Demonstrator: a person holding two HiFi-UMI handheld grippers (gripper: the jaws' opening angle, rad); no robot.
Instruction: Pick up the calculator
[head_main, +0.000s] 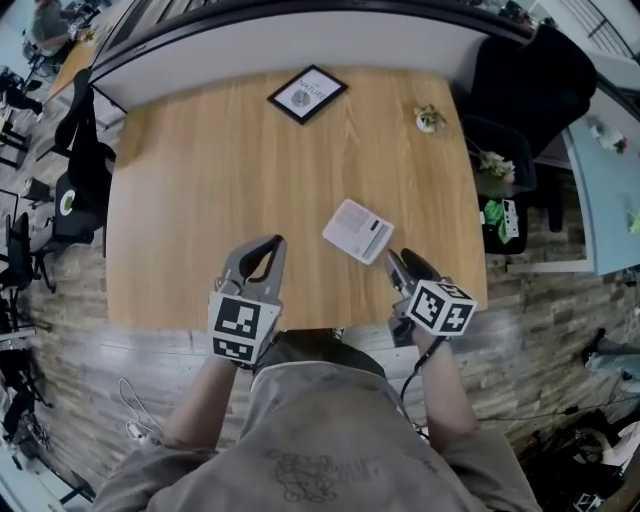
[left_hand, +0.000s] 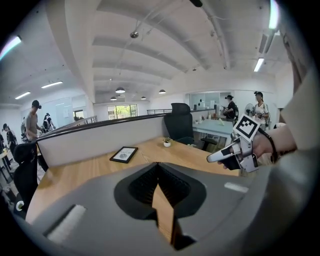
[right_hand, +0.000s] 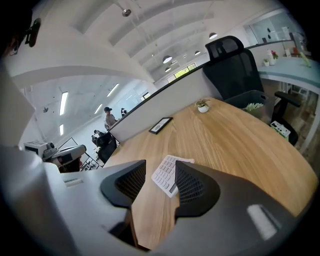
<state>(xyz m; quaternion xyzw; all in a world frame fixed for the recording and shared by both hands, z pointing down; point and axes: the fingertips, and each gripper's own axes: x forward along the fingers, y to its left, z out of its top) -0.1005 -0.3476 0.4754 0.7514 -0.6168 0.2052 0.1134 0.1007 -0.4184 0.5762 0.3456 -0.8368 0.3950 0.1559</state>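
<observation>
We see a broad wooden table (head_main: 200, 200) with a rounded far edge, backed by a low grey partition. A black office chair (head_main: 530, 80) stands off its far right corner.

At the near edge we hold both grippers over the wood. The left gripper (head_main: 272, 243) hovers towards the near middle of the table. Its jaws are drawn together so the tips meet, with nothing between them. The right gripper (head_main: 393, 258) sits to the right of it, jaws parted to a moderate gap and empty.

The calculator (head_main: 358, 231) lies flat on the table just beyond the right gripper's tips, turned at an angle to the table edge, with its display end nearest that gripper. In the right gripper view its keypad shows through the gap between the jaws, past their tips and apart from both.

Farther back, near the partition, a black-framed picture (head_main: 307, 94) lies flat and turned at an angle. A small potted plant (head_main: 430, 119) stands near the far right edge, well apart from the calculator.
</observation>
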